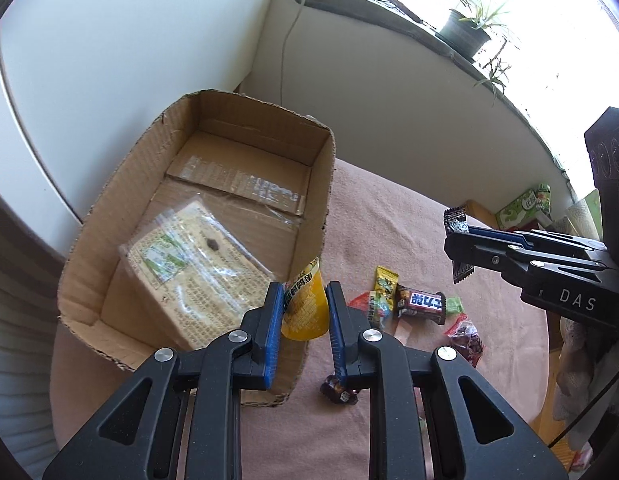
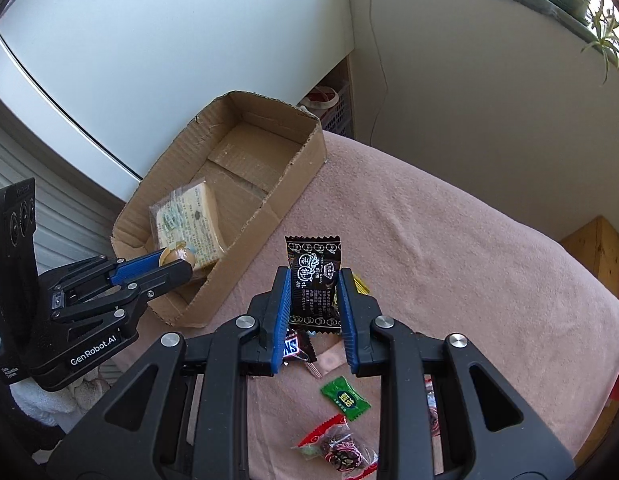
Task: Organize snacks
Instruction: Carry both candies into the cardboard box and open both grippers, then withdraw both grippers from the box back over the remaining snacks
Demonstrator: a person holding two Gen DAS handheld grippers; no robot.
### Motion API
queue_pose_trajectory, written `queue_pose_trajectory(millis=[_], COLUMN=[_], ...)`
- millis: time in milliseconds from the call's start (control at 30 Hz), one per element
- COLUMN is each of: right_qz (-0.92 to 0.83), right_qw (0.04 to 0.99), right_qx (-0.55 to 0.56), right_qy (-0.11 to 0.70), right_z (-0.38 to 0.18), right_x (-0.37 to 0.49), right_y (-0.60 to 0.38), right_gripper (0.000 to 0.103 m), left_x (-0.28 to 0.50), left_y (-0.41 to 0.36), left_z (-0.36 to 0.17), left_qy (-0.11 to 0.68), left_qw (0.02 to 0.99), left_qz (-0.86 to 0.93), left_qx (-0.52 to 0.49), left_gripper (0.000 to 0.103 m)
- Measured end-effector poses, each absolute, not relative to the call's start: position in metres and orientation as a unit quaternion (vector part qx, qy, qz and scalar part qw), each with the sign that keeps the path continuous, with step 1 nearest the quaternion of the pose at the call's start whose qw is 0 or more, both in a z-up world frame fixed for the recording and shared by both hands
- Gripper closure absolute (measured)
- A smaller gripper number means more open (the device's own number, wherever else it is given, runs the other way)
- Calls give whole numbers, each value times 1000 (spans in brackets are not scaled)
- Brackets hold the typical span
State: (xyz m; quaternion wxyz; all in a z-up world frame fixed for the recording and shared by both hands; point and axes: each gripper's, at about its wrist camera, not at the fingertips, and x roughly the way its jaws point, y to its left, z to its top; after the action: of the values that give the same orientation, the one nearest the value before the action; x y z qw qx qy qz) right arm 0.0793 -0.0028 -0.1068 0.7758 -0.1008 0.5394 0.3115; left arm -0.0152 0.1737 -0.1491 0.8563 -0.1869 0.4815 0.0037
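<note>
An open brown cardboard box holds a clear-wrapped pale cracker pack lying tilted. A yellow snack packet and a black candy wrapper are held upright above loose sweets.

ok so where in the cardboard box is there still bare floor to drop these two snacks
The open brown cardboard box has bare floor across its far half, bordered by the far wall and the clear-wrapped pale cracker pack. That pack crowds the near end. On the pink cloth, loose candies cluster beside the box.
</note>
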Motion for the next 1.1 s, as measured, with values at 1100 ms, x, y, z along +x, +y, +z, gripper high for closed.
queue_pose_trajectory(millis=[1100], right_qz=[378], right_qw=[735], right_qx=[-164], right_qy=[539], right_z=[-130], right_x=[76], right_y=[110], right_gripper=[65], left_x=[-39], left_y=[228], left_z=[-151], left_qy=[473], left_qw=[858], left_qz=[73], left_qx=[-186], left_gripper=[76])
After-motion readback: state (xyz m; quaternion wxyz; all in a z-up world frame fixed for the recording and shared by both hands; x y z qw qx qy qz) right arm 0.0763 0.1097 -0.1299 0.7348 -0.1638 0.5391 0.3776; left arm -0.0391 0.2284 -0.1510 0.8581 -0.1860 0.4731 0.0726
